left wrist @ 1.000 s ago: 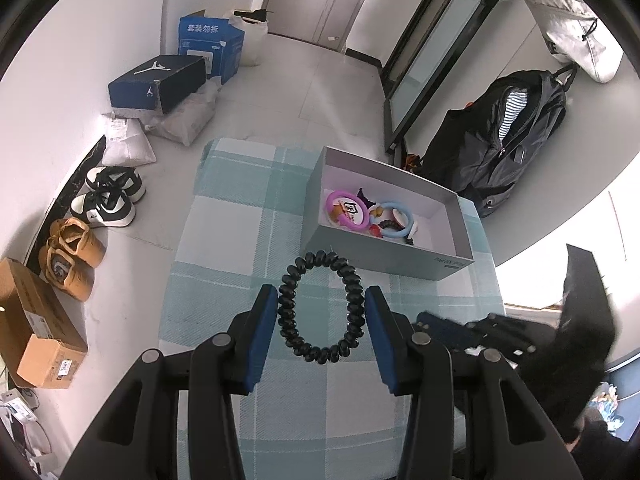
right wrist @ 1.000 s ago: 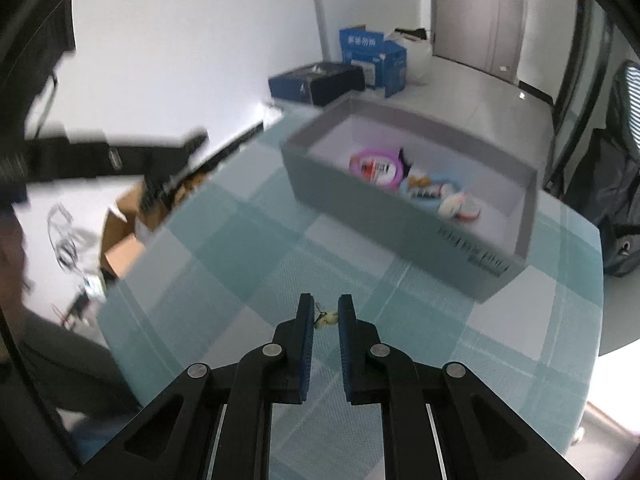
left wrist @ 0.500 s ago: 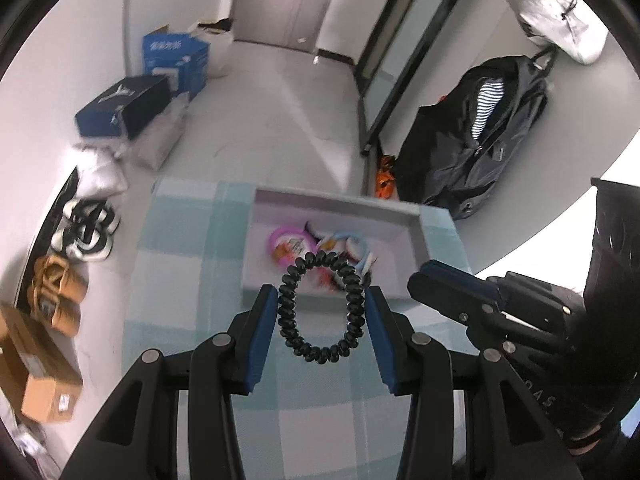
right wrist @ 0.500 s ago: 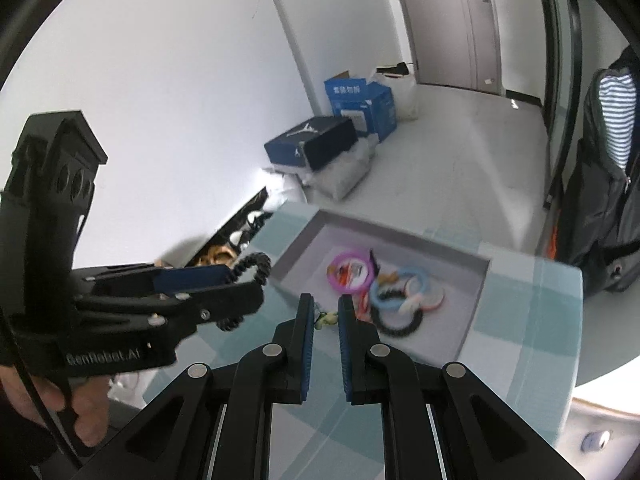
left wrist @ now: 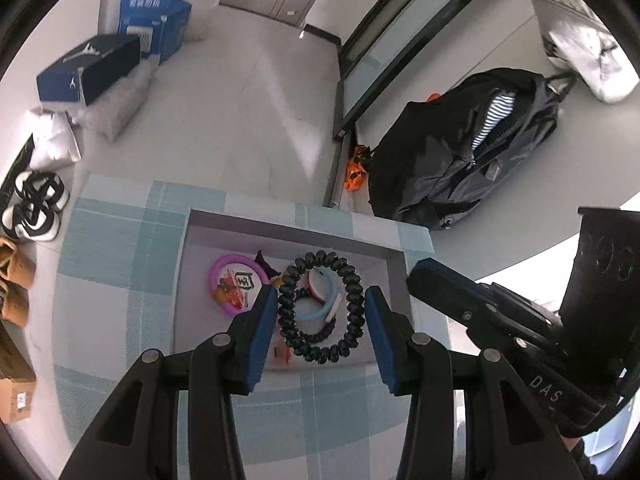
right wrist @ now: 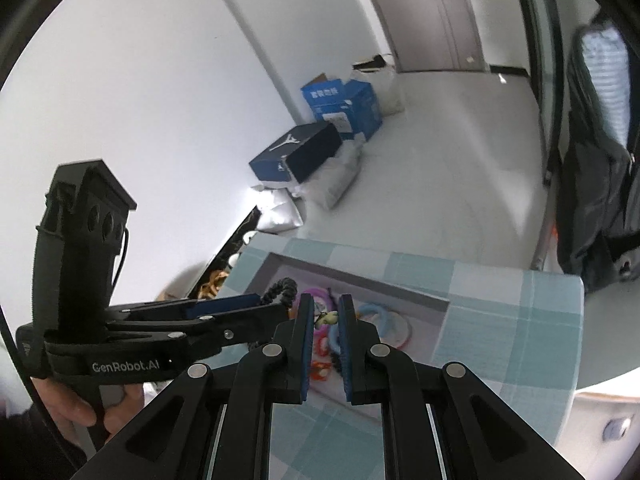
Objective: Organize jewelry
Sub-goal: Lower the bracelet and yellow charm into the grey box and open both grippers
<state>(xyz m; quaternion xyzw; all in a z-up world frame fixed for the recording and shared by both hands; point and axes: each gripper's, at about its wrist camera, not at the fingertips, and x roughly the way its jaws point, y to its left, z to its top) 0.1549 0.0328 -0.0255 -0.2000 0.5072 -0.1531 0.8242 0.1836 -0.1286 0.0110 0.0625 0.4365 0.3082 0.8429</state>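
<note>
My left gripper (left wrist: pixel 321 312) is shut on a black coil hair tie (left wrist: pixel 352 284) and holds it above the grey box (left wrist: pixel 182 280). The box holds a pink ring (left wrist: pixel 224 276), a light blue ring (left wrist: pixel 320 310) and other small pieces. My right gripper (right wrist: pixel 325 320) is shut on a small yellow-green trinket (right wrist: pixel 326 317) and hovers over the same box (right wrist: pixel 276 266). The left gripper (right wrist: pixel 256 304) with the coil tie (right wrist: pixel 280 288) also shows in the right wrist view, close to the left of my right fingers. The right gripper's fingers (left wrist: pixel 444 280) show at the box's right side.
The box sits on a table with a teal checked cloth (left wrist: pixel 120 240). On the floor beyond are blue boxes (left wrist: pixel 152 12), a dark shoebox (left wrist: pixel 88 68), shoes (left wrist: pixel 32 204) and a black backpack (left wrist: pixel 460 152). The table's far edge is just behind the box.
Both grippers rose and moved forward from above the cloth to above the grey box. Each keeps its item. The two grippers have come close together.
</note>
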